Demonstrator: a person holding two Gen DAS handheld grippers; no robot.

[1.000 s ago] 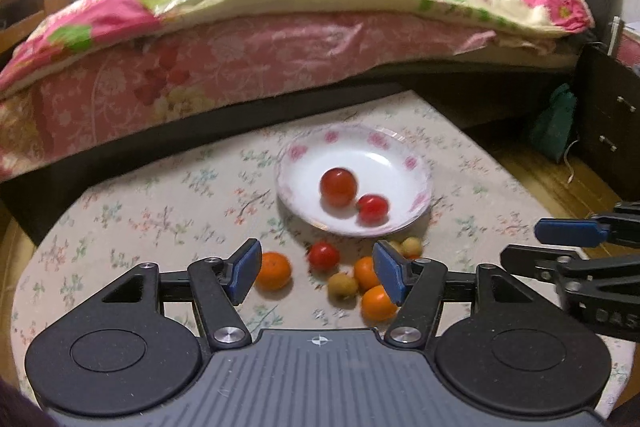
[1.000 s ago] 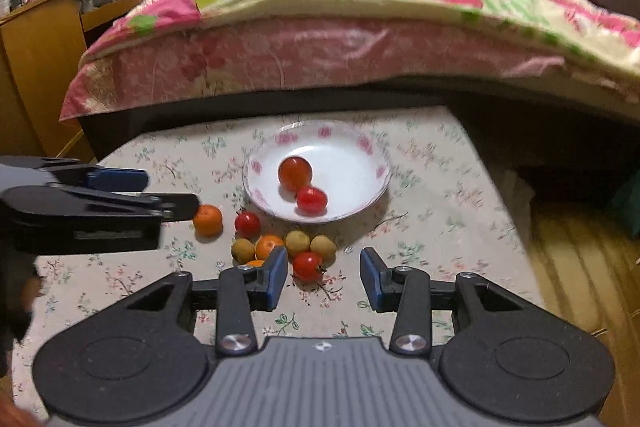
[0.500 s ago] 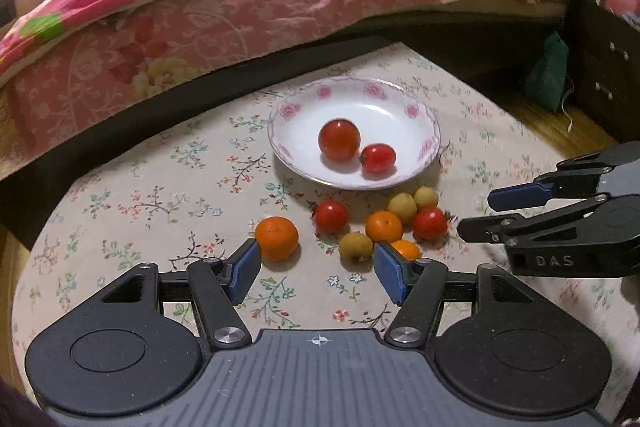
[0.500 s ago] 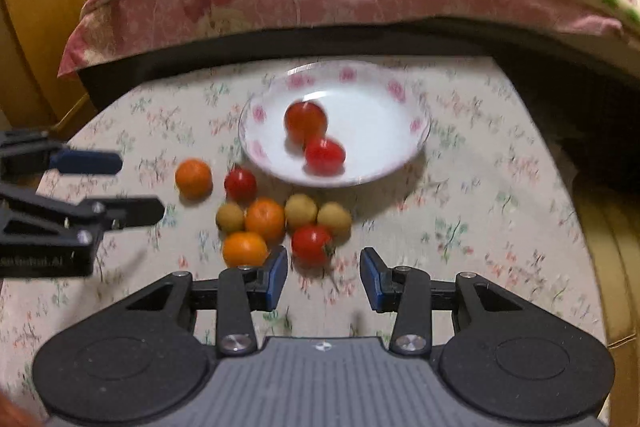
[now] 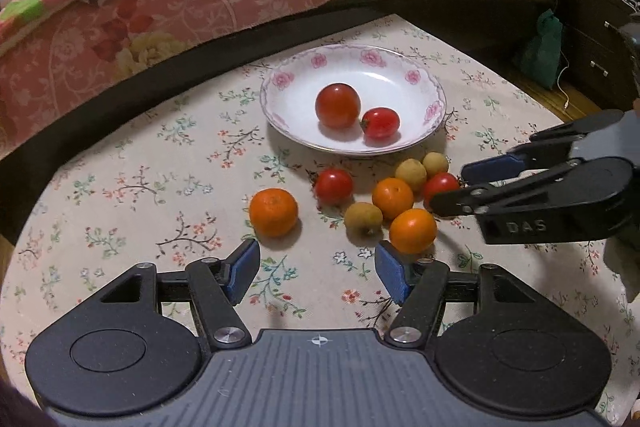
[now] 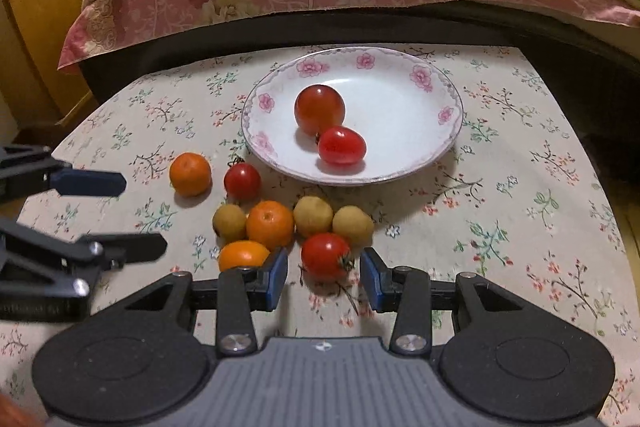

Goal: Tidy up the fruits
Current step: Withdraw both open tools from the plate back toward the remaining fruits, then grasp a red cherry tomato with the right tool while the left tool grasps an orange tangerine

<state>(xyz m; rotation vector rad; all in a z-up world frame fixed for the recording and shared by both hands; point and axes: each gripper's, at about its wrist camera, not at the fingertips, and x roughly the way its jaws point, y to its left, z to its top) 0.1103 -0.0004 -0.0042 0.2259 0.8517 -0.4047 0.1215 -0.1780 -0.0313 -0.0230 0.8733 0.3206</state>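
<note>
1. My right gripper (image 6: 324, 277) is gaping wide; a red tomato (image 6: 326, 255) is sitting between its fingertips, untouched
2. My left gripper (image 5: 316, 273) is gaping wide, empty; the plate (image 5: 424, 137) is lying ahead

I see a glossy white glazed plate (image 6: 404, 163) with pink flowers, on a matt flower-printed cloth (image 6: 520, 187) covering the surface. The tomatoes (image 6: 341, 146) shine smooth; the oranges (image 6: 269, 224) look finely dimpled. My right claw (image 6: 323, 279) is matt black plastic with blue pads (image 6: 276, 277) and bright metal screws (image 6: 236, 341).
</note>
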